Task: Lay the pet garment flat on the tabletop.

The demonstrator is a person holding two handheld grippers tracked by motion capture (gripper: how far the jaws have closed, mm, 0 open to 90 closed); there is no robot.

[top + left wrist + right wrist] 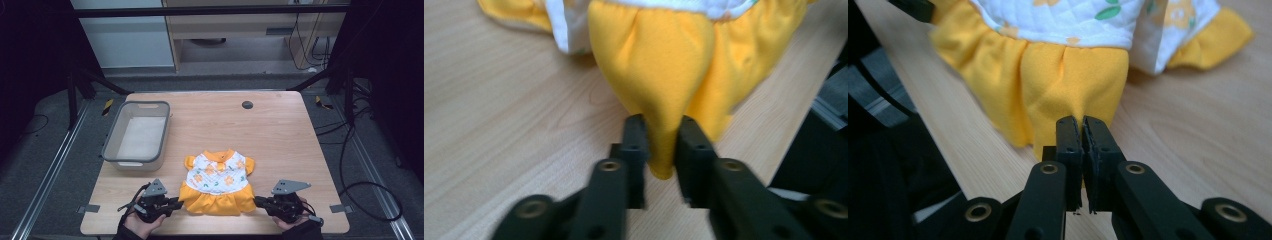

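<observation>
I have both lower corners of the dress (218, 186) pinched, left gripper (663, 131) loosely, right gripper (1082, 125) tight; lifting and the bin (112, 136) remain.

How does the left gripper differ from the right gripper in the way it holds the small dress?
The left gripper has a visible gap between its jaws, with a thick fold of the dress bunched in it; the right gripper has its jaws almost together on thin cloth. The left one takes the skirt's left corner, the right one the right corner. Both grip the orange hem near the table edge.
</observation>
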